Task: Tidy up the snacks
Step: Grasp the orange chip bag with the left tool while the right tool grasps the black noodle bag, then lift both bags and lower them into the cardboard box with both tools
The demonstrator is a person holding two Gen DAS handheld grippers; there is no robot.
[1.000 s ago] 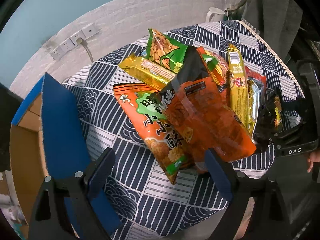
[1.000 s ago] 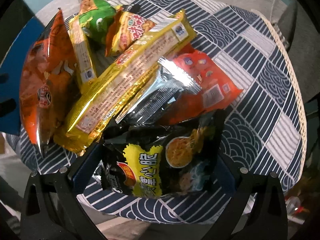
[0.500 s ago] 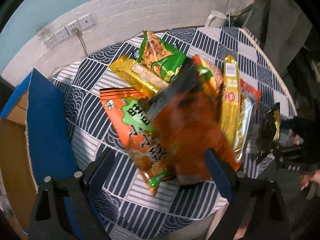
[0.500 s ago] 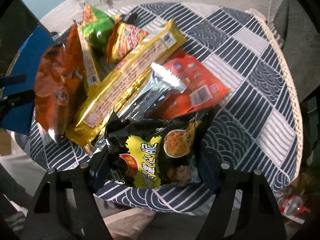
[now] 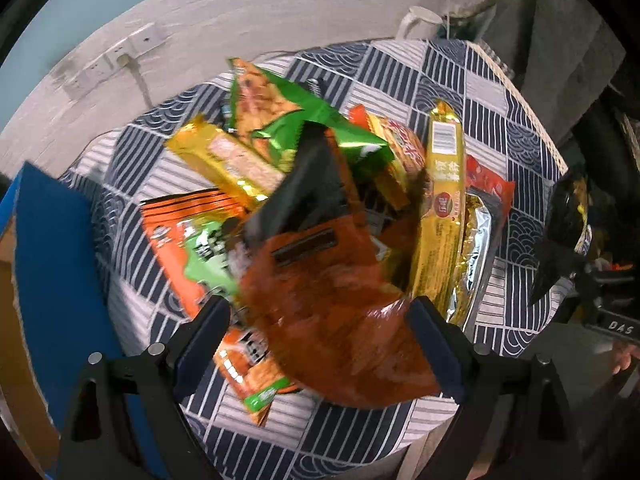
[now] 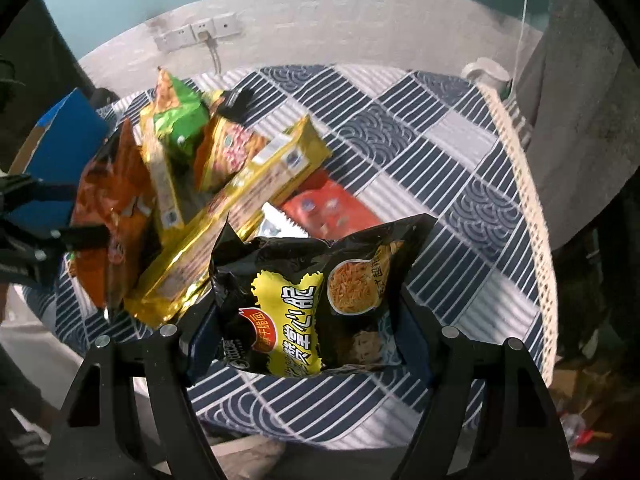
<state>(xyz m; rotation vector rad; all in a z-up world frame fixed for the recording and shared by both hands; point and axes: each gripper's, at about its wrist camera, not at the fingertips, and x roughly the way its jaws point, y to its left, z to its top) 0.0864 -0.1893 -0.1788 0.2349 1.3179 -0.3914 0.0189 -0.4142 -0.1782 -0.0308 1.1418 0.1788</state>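
A heap of snack packs lies on a round table with a navy-and-white cloth [image 6: 460, 184]. My left gripper [image 5: 320, 324] is shut on a blurred orange-brown bag [image 5: 332, 300], its pads against the bag's two sides. That bag stands edge-on at the left of the right wrist view [image 6: 112, 208]. My right gripper [image 6: 306, 320] is shut on a black noodle-snack bag [image 6: 316, 296] with a yellow label, held clear above the cloth. The same black bag [image 5: 568, 216] shows at the right edge of the left wrist view. A long gold pack [image 6: 224, 232] lies just behind it.
In the heap are a green bag [image 5: 304, 120], an orange-and-green bag [image 5: 192, 248], a short gold pack [image 5: 228, 160], a silver pack [image 5: 476, 248] and a red pack [image 6: 328, 208]. A blue-lined cardboard box [image 5: 52, 264] stands left of the table. A white mug [image 5: 416, 24] sits at the far edge.
My right gripper narrowed onto the black bag and raised it off the cloth. The orange bag has swung closer between my left fingers and blurred as the left hand shifted sideways.
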